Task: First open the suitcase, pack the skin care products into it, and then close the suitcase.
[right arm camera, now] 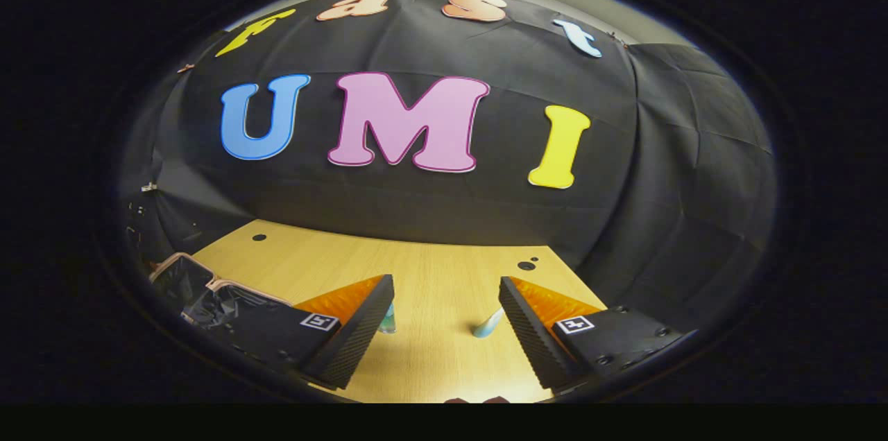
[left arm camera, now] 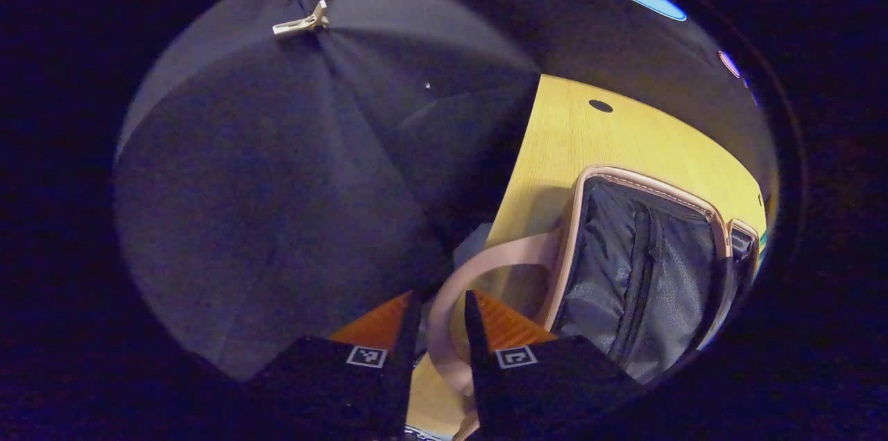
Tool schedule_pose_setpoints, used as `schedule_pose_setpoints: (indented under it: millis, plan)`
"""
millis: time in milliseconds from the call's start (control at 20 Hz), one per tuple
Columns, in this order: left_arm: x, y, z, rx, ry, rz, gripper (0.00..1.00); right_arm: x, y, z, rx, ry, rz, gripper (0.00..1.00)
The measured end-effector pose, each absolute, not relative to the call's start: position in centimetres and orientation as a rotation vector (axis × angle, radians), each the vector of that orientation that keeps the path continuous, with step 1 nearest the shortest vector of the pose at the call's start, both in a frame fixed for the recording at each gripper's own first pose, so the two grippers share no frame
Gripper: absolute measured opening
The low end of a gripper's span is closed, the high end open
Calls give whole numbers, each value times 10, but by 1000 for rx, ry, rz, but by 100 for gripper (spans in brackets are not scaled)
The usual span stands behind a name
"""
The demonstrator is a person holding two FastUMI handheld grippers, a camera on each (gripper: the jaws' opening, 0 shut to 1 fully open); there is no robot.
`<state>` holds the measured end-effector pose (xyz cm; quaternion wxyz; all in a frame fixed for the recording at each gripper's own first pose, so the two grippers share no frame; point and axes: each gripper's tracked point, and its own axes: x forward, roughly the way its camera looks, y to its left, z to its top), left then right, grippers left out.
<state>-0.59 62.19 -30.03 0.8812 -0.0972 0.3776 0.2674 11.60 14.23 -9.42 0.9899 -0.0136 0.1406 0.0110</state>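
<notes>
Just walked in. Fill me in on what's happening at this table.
A person works with two handheld grippers at a light wooden table. A pink-trimmed suitcase with a dark grey lining lies open on it. The left gripper has its fingers on either side of the suitcase's pale pink handle strap; whether they pinch it is unclear. The right gripper hangs open over the table, facing two small items, a greenish bottle and a pale blue tube. Neither is packed yet.

Pale wood-grain tabletop [right arm camera: 430, 267], smooth matt; open pink-trimmed suitcase [left arm camera: 649, 181] with glossy crinkled grey fabric lining; matt black cloth wall [left arm camera: 277, 184].
</notes>
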Motion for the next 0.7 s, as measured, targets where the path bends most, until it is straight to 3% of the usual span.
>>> schedule_pose_setpoints:
  millis: [150,200,450,700]
  plan:
    - [5,614,-252,-125,663,537,92,117,148,-105,-23,282,30,97]
    - [7,606,-230,-84,612,527,97,118,149,-105,-23,278,36,97]
    - [22,494,-113,6,351,351,98,120,143,-99,-37,234,59,100]
    - [55,288,-40,54,168,90,98,117,125,-97,-26,210,105,97]
